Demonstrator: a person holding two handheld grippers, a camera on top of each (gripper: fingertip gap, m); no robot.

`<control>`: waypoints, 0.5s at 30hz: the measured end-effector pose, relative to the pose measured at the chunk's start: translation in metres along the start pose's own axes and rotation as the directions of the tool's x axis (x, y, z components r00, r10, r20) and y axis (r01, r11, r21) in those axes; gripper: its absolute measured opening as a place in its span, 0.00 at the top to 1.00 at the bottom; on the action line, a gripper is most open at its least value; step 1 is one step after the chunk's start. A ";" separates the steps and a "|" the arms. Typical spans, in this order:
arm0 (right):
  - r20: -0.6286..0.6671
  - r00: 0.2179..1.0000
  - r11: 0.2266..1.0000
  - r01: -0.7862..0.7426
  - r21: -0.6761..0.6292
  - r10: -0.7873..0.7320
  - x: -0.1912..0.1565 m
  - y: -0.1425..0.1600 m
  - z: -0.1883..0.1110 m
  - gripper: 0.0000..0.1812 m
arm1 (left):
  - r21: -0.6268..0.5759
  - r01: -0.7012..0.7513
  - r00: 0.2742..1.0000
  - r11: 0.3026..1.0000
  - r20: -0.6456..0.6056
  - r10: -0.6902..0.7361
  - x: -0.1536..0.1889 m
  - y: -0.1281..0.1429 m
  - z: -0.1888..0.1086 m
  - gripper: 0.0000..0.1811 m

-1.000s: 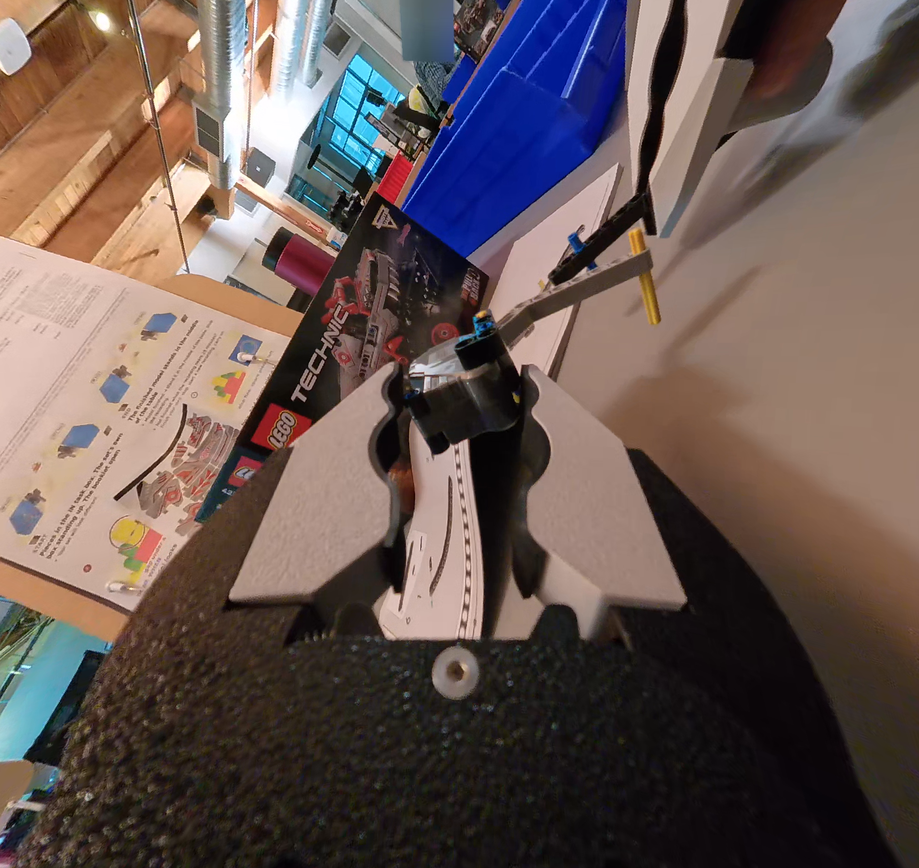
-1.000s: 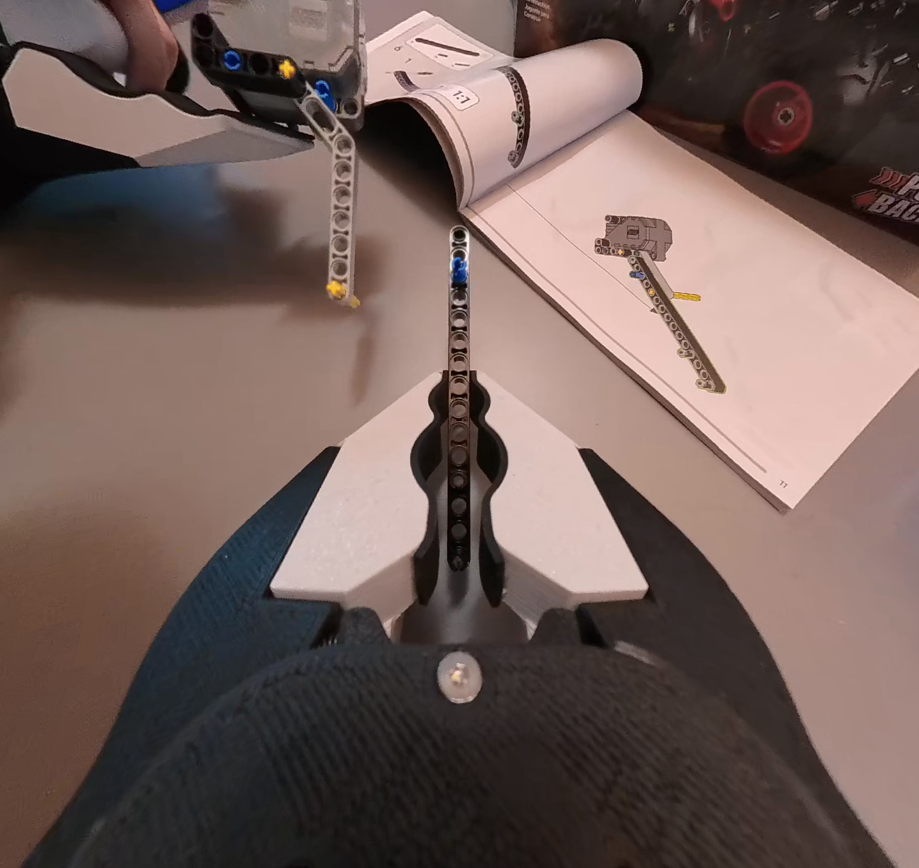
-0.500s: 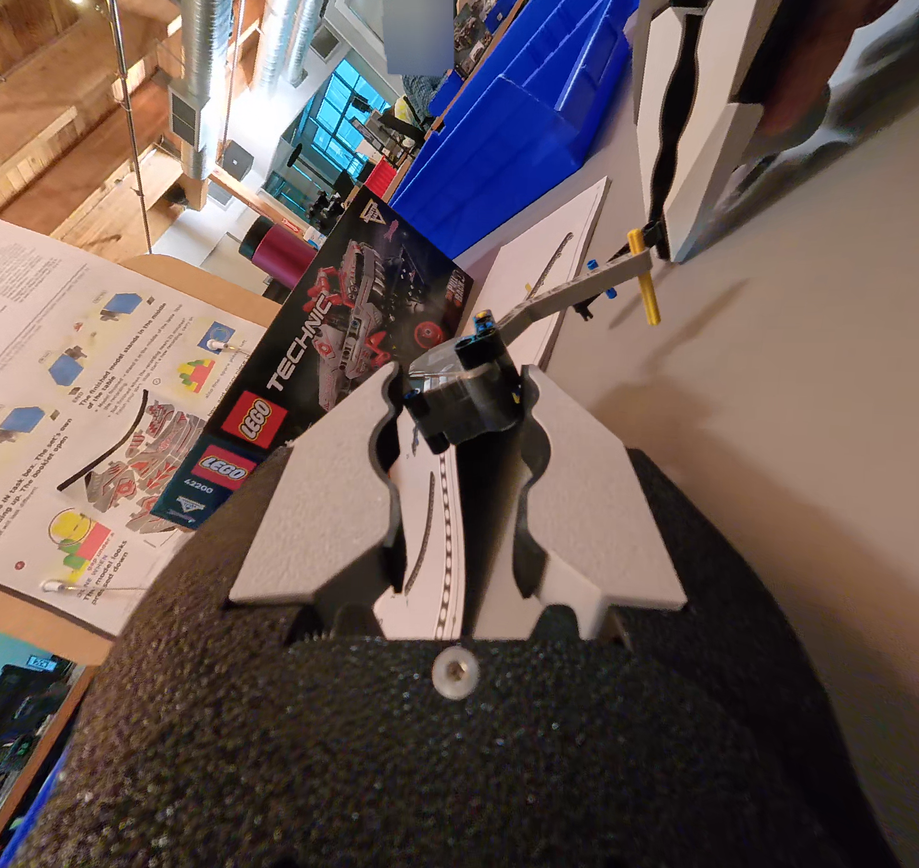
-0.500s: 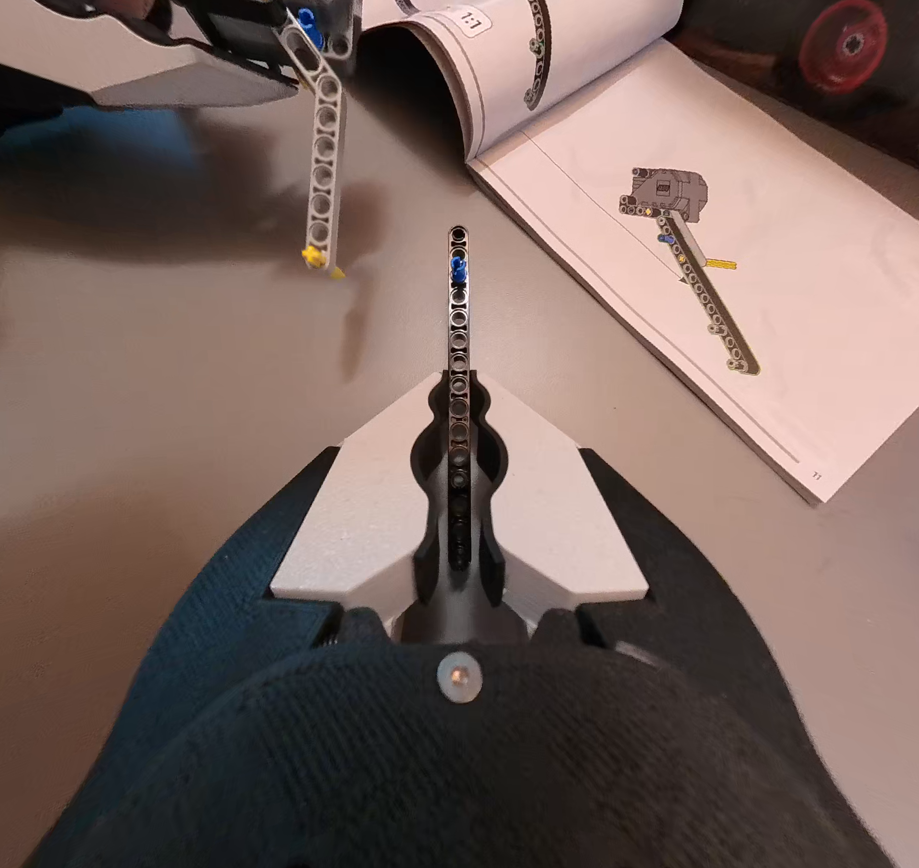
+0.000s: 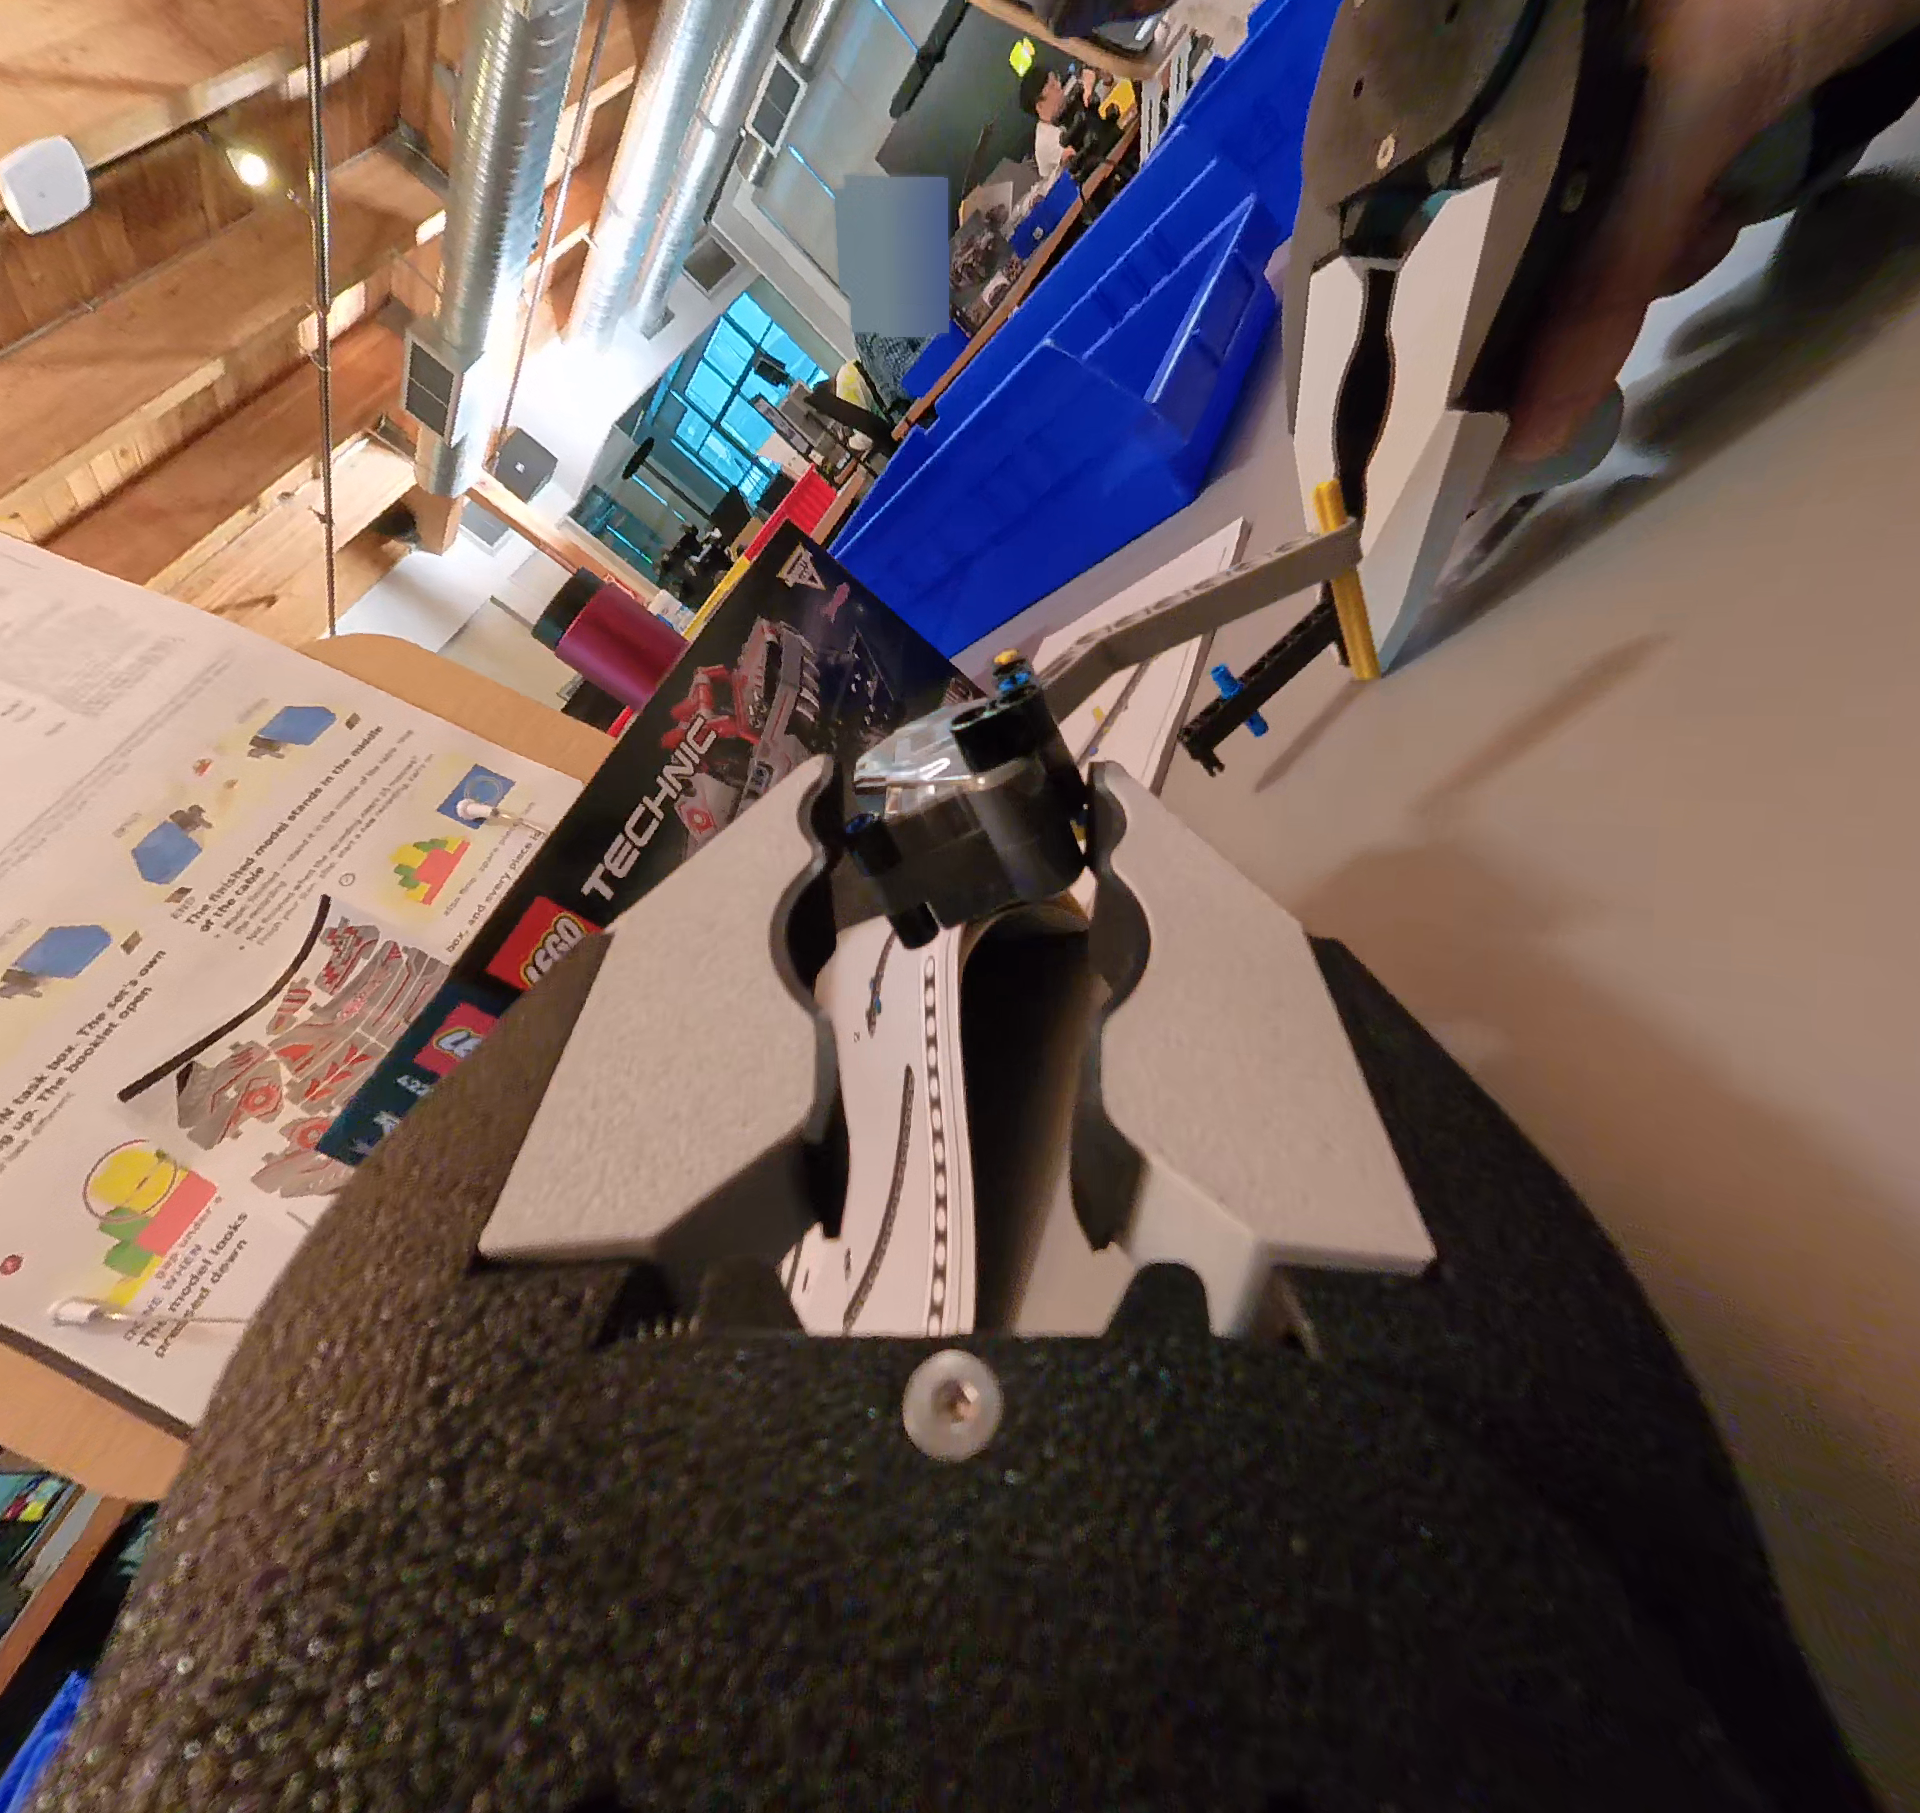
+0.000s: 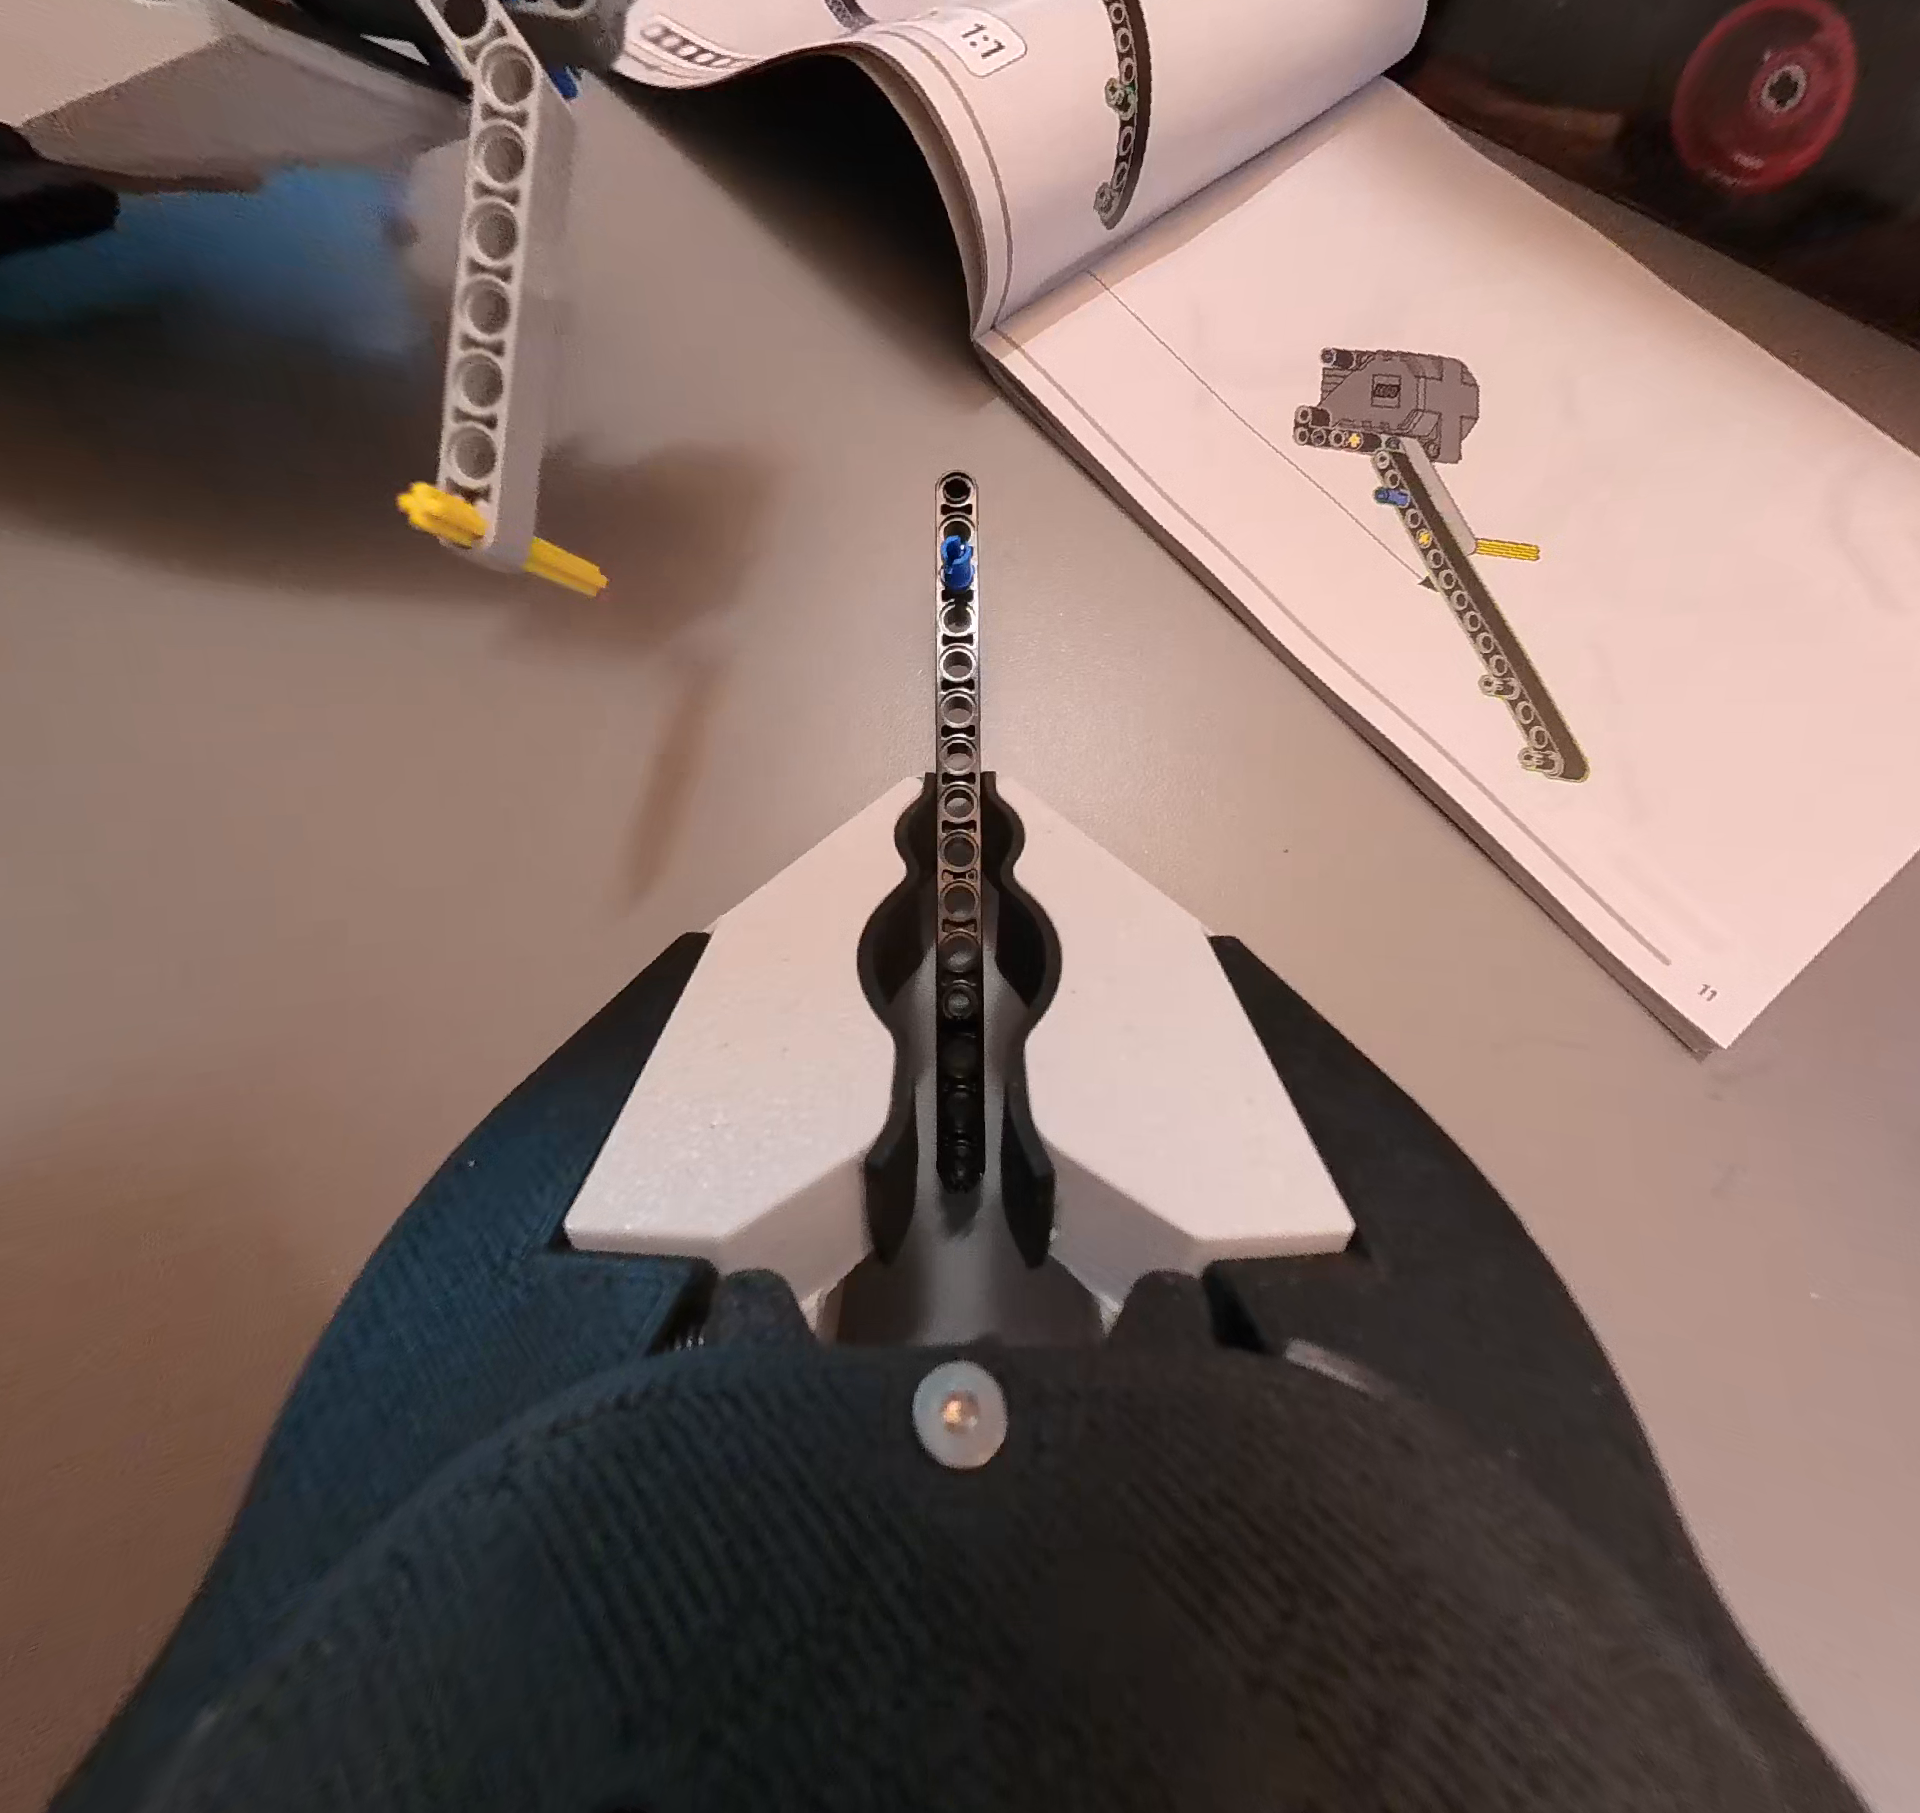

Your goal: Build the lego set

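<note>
My left gripper is shut on a black and grey motor block. A light grey beam sticks out from the block, with a yellow axle through its far end. My right gripper is shut on a long black beam that has a blue pin near its tip. In the right wrist view the grey beam and yellow axle hang to the left of the black beam's tip, apart from it. In the left wrist view the right gripper's finger stands just behind the axle.
An open instruction booklet lies on the grey table to the right of the black beam. The dark set box stands behind it. Blue bins stand farther back. A printed sheet on a board is at the left.
The two grippers have come closer together. The grey beam with the yellow axle now hangs nearer the tip of the black beam, and the booklet looks closer in the right wrist view.
</note>
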State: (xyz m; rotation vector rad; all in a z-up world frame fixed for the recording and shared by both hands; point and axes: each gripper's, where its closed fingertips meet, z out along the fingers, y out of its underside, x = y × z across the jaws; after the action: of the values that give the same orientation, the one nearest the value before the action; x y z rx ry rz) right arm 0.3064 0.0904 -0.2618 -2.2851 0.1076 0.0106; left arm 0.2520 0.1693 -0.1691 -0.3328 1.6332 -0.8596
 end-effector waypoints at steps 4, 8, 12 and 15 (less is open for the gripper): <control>-0.002 1.000 1.000 0.002 0.000 -0.002 0.000 0.000 0.000 0.98 | 0.004 -0.014 1.000 1.000 -0.001 0.014 0.000 -0.001 0.001 0.76; -0.001 1.000 1.000 0.000 0.000 0.000 0.000 0.000 0.000 0.98 | -0.013 -0.022 1.000 1.000 0.000 0.022 0.000 0.003 0.003 0.76; -0.001 1.000 1.000 0.001 -0.001 -0.001 0.000 0.000 0.000 0.98 | -0.028 -0.025 1.000 0.999 0.000 0.025 0.001 0.006 0.005 0.76; 0.001 1.000 1.000 -0.002 -0.001 0.002 0.000 0.000 0.000 0.98 | -0.040 -0.034 0.999 0.999 -0.003 0.034 0.001 0.008 0.006 0.76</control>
State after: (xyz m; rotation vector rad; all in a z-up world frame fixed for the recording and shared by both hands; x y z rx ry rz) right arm 0.3064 0.0904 -0.2618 -2.2856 0.1090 0.0129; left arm 0.2596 0.1719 -0.1761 -0.3314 1.6552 -0.8030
